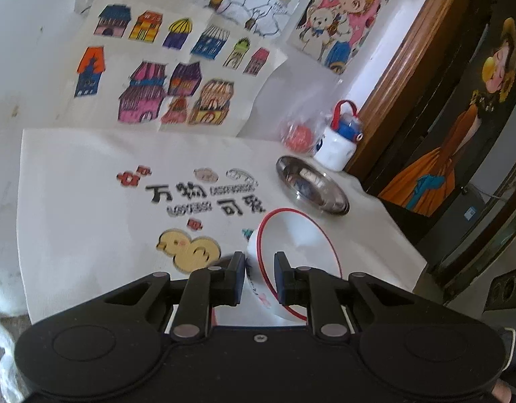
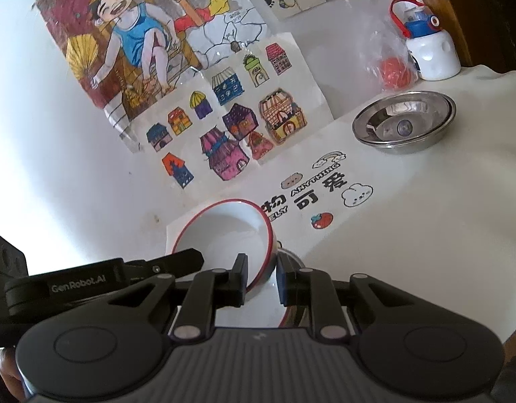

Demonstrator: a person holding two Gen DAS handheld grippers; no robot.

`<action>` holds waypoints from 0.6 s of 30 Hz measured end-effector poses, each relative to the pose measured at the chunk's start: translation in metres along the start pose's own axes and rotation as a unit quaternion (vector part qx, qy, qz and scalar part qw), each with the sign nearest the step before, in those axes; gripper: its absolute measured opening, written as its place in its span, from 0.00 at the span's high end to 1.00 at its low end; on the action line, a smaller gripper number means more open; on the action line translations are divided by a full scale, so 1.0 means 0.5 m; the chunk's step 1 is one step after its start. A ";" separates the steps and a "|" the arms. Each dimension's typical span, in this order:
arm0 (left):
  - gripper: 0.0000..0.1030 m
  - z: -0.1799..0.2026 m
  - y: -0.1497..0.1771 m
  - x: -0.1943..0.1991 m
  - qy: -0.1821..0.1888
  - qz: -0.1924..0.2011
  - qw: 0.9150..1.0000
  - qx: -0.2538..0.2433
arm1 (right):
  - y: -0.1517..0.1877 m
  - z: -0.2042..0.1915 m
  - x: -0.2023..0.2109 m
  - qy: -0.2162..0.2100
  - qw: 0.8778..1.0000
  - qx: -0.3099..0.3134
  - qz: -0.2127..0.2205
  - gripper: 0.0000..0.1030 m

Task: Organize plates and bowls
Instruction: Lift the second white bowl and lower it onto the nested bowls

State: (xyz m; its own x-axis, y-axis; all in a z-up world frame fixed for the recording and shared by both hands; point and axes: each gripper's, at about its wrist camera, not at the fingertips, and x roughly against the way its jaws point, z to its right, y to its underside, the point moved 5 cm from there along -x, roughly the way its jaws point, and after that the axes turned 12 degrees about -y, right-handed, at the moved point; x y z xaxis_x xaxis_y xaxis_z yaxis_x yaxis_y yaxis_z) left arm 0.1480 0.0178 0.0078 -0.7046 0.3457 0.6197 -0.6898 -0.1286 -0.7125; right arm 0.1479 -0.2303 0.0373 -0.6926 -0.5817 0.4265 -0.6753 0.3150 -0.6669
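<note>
Currently the white bowl with a red rim [image 1: 291, 252] is held tilted over the printed tablecloth [image 1: 89, 201], with its rim gripped from two sides. In the left wrist view, the rim is seen between the fingers of the left gripper [image 1: 260, 277], which are clenched on it, one finger outside the wall and one inside. In the right wrist view, the same bowl [image 2: 224, 235] is seen in front of the right gripper [image 2: 261, 278]; the opposite part of the rim is taken between its fingers, and beside the bowl something reflective is seen, but it cannot be told what it is.

Relative to the bowl, the steel dish [image 2: 404, 121] lies farther away and to the right, near the back of the cloth, well apart from it. Beyond the dish stand the white bottle [image 2: 432, 55] and a plastic bag [image 2: 389, 63]. It is judged that the dish is nearer to the right gripper, so the bowl must be carried forward and rightward.
</note>
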 end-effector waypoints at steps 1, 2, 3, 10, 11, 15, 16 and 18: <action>0.82 -0.001 0.005 0.000 -0.001 -0.003 1.000 0.000 | 0.002 -0.003 0.001 0.002 1.000 0.005 -0.002 0.80; 0.82 -0.002 0.009 -0.001 -0.005 -0.006 1.000 -0.002 | 0.005 -0.006 0.001 0.004 1.000 0.010 -0.004 0.80; 0.82 -0.003 0.013 -0.002 -0.011 -0.010 1.000 -0.006 | 0.008 -0.010 0.001 0.005 1.000 0.016 -0.008 0.80; 0.82 -0.002 0.038 -0.002 -0.038 -0.022 0.998 -0.034 | 0.029 -0.023 -0.009 0.021 0.998 0.046 -0.029 0.80; 0.82 -0.004 0.040 -0.002 -0.038 -0.025 0.998 -0.034 | 0.031 -0.023 -0.010 0.022 0.998 0.046 -0.031 0.80; 0.82 -0.005 0.042 -0.007 -0.042 -0.035 0.998 -0.038 | 0.038 -0.021 -0.016 0.025 0.998 0.049 -0.042 0.79; 0.82 -0.005 0.043 -0.008 -0.044 -0.037 0.998 -0.039 | 0.039 -0.020 -0.019 0.026 0.997 0.050 -0.046 0.79; 0.82 -0.003 0.044 -0.011 -0.048 -0.040 0.997 -0.043 | 0.042 -0.020 -0.021 0.025 0.997 0.052 -0.049 0.78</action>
State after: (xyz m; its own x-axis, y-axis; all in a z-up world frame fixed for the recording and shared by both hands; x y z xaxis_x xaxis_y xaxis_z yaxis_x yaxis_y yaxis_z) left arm 0.1369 0.0147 -0.0119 -0.6629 0.2609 0.7018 -0.7309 -0.0220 -0.6822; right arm 0.1386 -0.2102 0.0251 -0.6377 -0.5667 0.5217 -0.7127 0.1772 -0.6787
